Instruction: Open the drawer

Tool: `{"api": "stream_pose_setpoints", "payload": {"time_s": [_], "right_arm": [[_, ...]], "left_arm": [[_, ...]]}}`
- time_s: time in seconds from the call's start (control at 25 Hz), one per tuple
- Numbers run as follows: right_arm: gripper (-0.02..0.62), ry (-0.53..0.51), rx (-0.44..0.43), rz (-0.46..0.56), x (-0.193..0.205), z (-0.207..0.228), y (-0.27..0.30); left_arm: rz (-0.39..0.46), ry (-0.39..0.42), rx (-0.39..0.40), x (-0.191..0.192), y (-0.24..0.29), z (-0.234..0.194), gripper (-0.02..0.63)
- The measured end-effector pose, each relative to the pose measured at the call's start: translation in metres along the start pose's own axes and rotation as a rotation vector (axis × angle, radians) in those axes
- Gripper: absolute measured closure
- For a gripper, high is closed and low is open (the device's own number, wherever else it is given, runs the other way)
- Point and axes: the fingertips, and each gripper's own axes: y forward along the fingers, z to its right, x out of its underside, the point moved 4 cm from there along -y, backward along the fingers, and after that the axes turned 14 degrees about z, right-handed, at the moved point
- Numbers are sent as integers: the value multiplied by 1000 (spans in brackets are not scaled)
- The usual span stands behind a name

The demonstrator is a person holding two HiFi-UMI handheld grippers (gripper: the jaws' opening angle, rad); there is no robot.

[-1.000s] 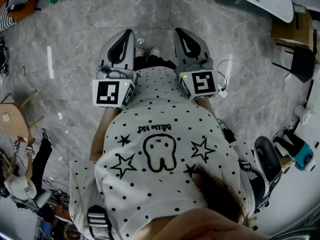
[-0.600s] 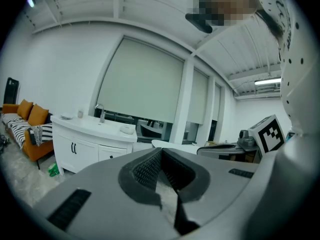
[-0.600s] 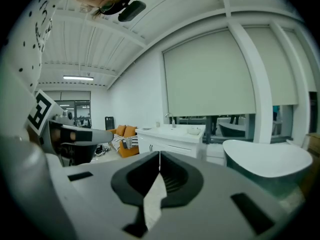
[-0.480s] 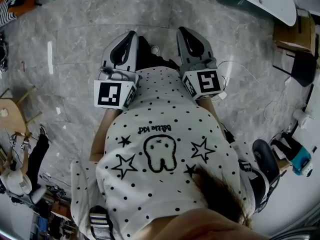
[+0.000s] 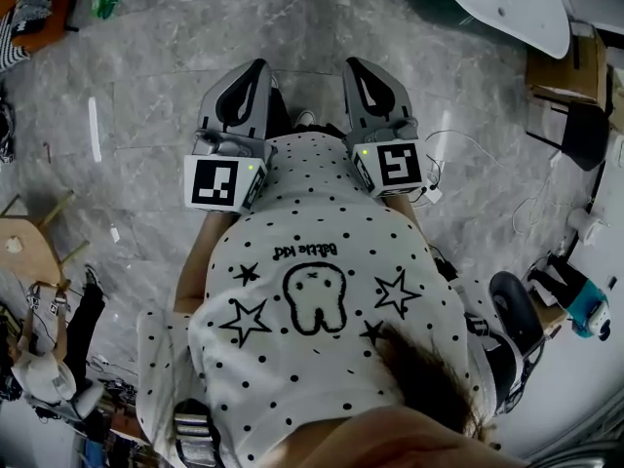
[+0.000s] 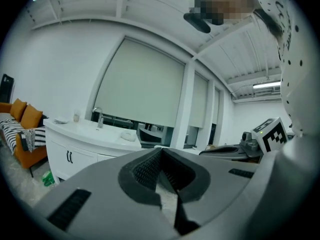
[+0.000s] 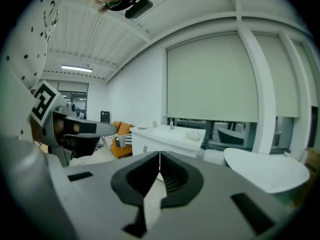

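No drawer shows plainly. A white vanity cabinet [image 6: 75, 151] with a basin and tap stands across the room, and it also appears in the right gripper view as the cabinet [image 7: 162, 139]. My left gripper [image 5: 253, 68] is held at waist height over the grey floor, jaws shut with nothing between them; its tips meet at the gripper [image 6: 161, 150]. My right gripper [image 5: 355, 64] is level beside it, also shut and empty, tips together at the gripper [image 7: 159, 155]. Both point across the room toward the cabinet, far from it.
An orange sofa [image 6: 22, 126] stands left of the cabinet. A white oval tub [image 7: 267, 171] lies to the right, also seen as the tub [image 5: 507, 3] in the head view. Cardboard boxes [image 5: 565, 61], cables and tools [image 5: 585, 305] line the right side, and a wooden stool [image 5: 24, 247] stands at the left.
Both grippers stay shut and side by side. The floor and clutter have shifted slightly in the head view.
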Motion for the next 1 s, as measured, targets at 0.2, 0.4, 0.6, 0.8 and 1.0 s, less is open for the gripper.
{"api": "stream_pose_setpoints", "payload": {"time_s": [0.2, 0.4, 0.6, 0.8, 1.0], "right_arm": [[581, -8, -2, 4, 4, -1, -8], [581, 18, 41, 21, 8, 2, -16], [581, 22, 62, 36, 2, 5, -15], [581, 15, 41, 48, -2, 7, -9], [581, 25, 16, 59, -1, 3, -7]], "left_arm": [[2, 61, 66, 2, 8, 15, 601], [-27, 81, 102, 3, 7, 21, 601], [-14, 84, 119, -1, 9, 22, 601], [-4, 88, 100, -4, 8, 22, 601], [-14, 83, 62, -4, 0, 17, 601]]}}
